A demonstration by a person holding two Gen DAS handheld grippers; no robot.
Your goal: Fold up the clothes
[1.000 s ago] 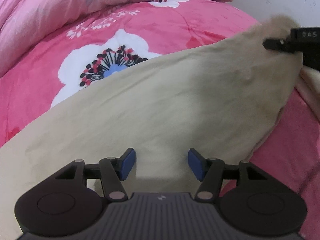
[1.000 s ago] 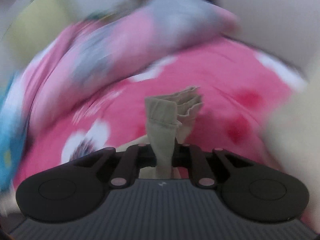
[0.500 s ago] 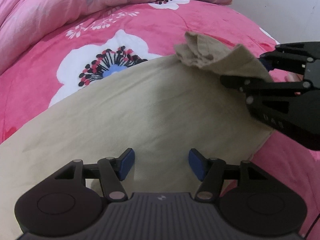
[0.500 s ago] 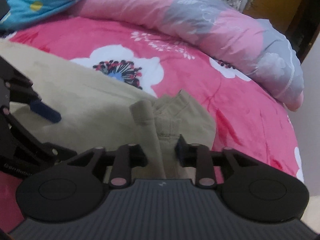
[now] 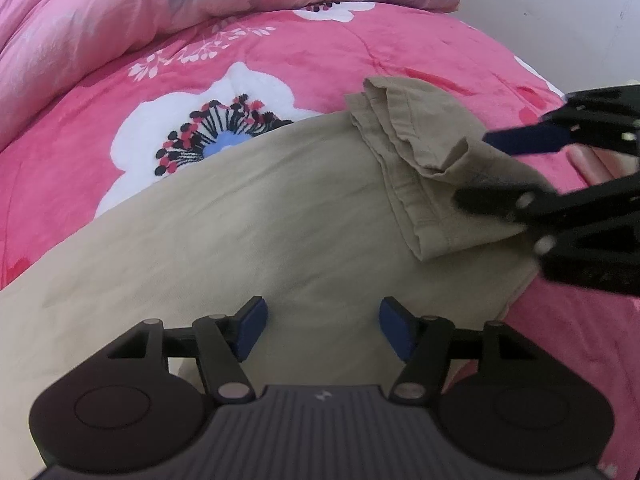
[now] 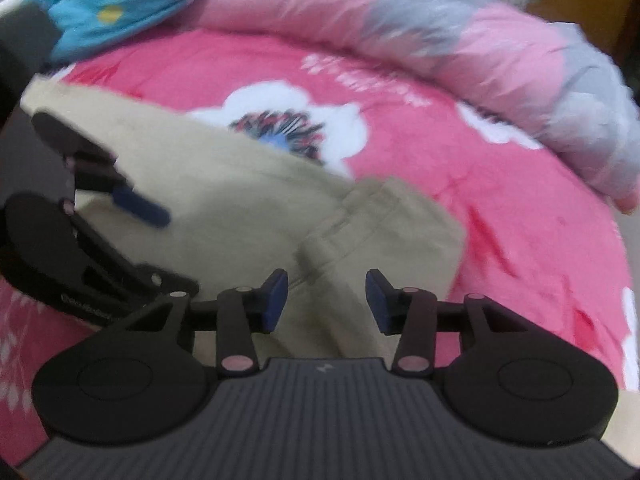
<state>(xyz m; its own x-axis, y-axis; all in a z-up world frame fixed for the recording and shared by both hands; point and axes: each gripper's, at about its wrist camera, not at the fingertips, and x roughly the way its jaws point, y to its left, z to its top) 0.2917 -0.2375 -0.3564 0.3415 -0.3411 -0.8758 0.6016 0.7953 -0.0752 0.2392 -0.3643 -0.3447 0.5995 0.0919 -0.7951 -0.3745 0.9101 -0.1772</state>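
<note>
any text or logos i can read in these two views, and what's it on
No word can be read in either view.
Left gripper, seen from the right wrist camera: pale lettering on its lower black arm, too blurred to read.
Left gripper body in its own view: a small pale emblem, a mark, not letters.
Right gripper body: a matching small emblem, also no letters.
Beige garment and pink floral blanket: no label or print text visible.

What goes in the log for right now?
left tool: open | right tool: open | beige cloth: flap folded over, on pink blanket
</note>
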